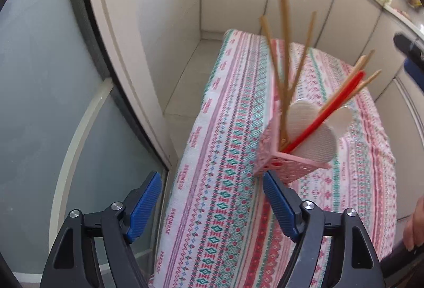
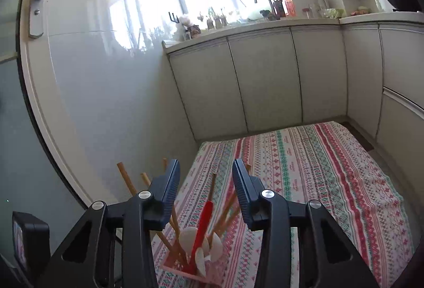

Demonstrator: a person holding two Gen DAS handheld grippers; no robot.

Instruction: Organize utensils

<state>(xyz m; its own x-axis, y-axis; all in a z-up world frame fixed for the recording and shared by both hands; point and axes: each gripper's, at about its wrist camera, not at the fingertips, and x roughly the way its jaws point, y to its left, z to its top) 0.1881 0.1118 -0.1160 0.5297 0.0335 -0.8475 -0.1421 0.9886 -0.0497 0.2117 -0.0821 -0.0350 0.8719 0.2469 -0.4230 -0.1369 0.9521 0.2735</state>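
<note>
Pink utensil basket (image 1: pixel 286 158): stands on the patterned tablecloth (image 1: pixel 225 182) of the bench, just beyond the tip of the left gripper's (image 1: pixel 212 197) right-hand jaw, toward 1 o'clock in the left wrist view; whether they touch cannot be told. Left jaws wide apart, nothing between them.

Contents: wooden chopsticks (image 1: pixel 285 54), long axes near upright, tips fanning from 11 to 1 o'clock; red chopsticks (image 1: pixel 326 113), slanting up toward 2 o'clock; white spoons (image 1: pixel 315 129), bowls upward.

Right gripper (image 2: pixel 206 184): hovers above the basket, jaws partly open. The red chopsticks (image 2: pixel 204 224) and one wooden stick rise into the gap; the pads press on neither.
</note>
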